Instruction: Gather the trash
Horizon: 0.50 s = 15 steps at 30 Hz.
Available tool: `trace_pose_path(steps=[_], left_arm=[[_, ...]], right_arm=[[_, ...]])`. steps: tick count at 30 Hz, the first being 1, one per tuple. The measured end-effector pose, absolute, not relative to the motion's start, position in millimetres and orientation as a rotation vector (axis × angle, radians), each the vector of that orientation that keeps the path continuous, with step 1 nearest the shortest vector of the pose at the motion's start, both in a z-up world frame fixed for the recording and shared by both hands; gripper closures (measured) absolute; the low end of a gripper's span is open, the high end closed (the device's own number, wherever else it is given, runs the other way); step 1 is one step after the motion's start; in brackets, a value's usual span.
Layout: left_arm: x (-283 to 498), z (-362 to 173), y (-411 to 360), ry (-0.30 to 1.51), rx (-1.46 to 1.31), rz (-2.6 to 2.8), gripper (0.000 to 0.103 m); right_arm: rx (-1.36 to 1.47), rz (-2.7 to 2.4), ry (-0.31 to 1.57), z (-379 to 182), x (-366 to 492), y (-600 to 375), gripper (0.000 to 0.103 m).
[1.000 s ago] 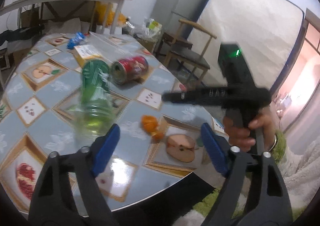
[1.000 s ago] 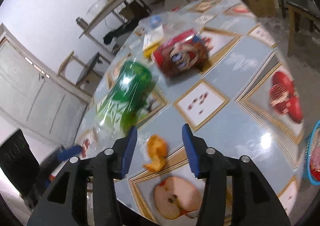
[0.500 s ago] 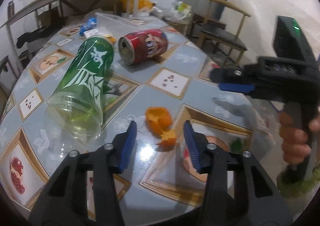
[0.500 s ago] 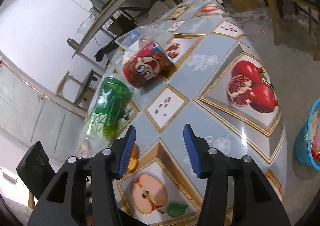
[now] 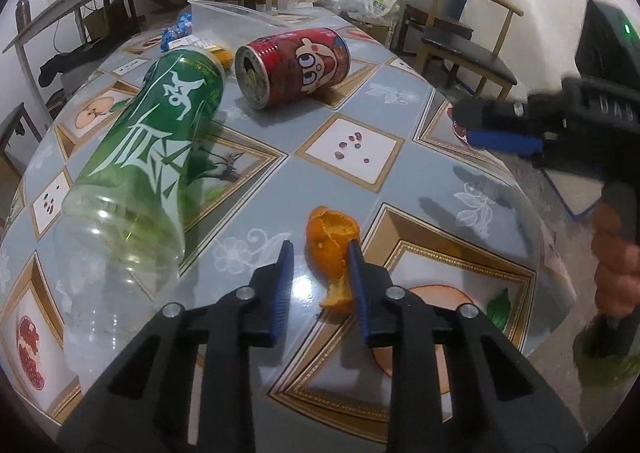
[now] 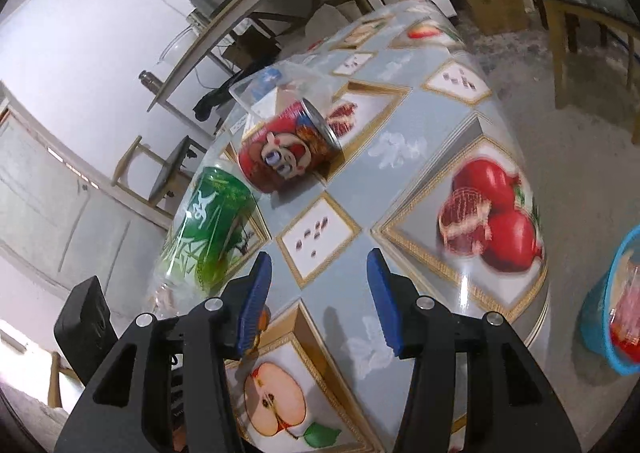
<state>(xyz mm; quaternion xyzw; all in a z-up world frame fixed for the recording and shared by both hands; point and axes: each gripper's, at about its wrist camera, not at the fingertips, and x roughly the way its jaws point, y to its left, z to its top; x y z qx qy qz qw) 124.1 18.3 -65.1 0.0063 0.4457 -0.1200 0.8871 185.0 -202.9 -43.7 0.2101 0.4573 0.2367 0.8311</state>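
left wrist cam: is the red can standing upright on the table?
No. The red can lies on its side on the table, its open end facing the green bottle.

On the worktop (image 5: pixel 400 181), the can (image 5: pixel 292 67) lies on its side; the bottle (image 5: pixel 136 181) lies left of it, the peel (image 5: pixel 332 241) nearer than it, a chair (image 5: pixel 464 45) beyond-right of it.
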Motion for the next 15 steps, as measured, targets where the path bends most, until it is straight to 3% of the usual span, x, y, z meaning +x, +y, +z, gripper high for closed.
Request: trace_pose_path(steps=[6,11,15], left_arm=[[124.2,-63.9,16.7,0.926,0.000,-0.256,0.091],[125.1,-63.1,20.2,0.938,-0.033,-0.259,0.094],[124.9,-60.4,22.7,0.952,-0.050,-0.256,0.095]], right_arm=[[0.357,0.558,0.941,-21.2,220.5,-191.7,0.046],[0.373,0.631,0.966,-18.1,260.6,-180.3,0.045],[0.429,0.651,1.029,-25.5,292.3,-174.1,0.036]])
